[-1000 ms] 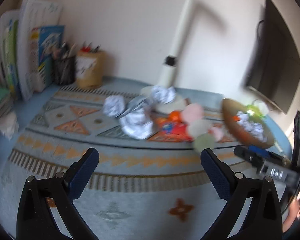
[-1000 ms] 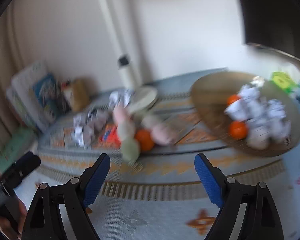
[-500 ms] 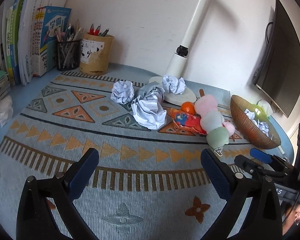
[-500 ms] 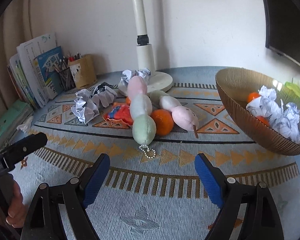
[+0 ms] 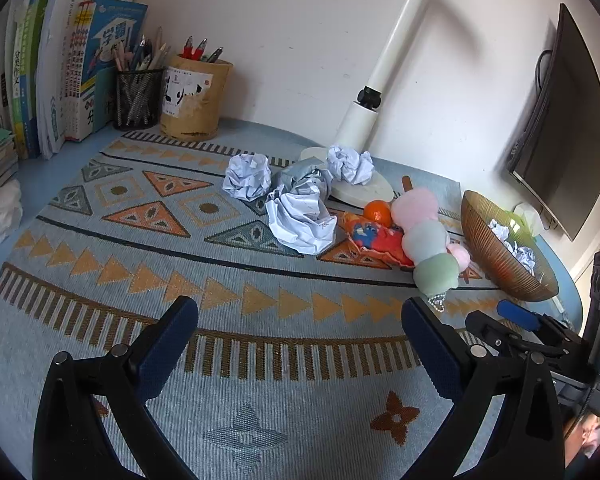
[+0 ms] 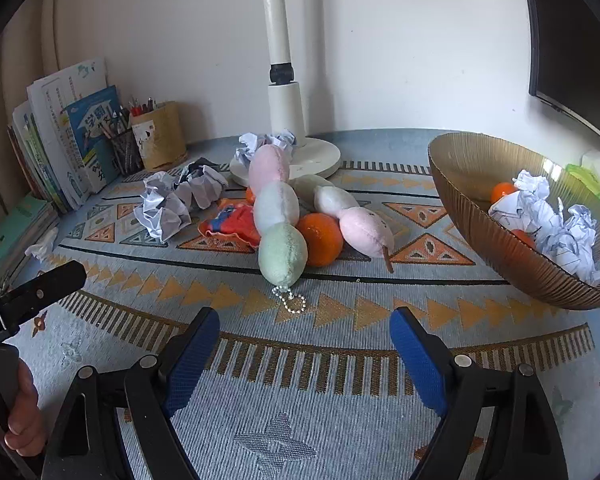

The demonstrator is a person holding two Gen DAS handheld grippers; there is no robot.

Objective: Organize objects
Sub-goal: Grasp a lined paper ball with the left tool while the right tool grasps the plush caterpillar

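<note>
While both grippers point(image 5: 300, 344) point(image 6: 304, 344) gape empty, crumpled paper point(image 5: 302, 220) looks white, perhaps faintly printed.

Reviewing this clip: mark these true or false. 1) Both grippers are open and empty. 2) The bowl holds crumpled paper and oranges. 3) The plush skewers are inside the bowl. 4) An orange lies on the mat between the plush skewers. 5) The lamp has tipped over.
1) True: left gripper and right gripper hold nothing.
2) True: the bowl holds crumpled paper and oranges.
3) False: the plush skewers lie on the mat.
4) True: the orange touches them.
5) False: the lamp stands upright.
</note>
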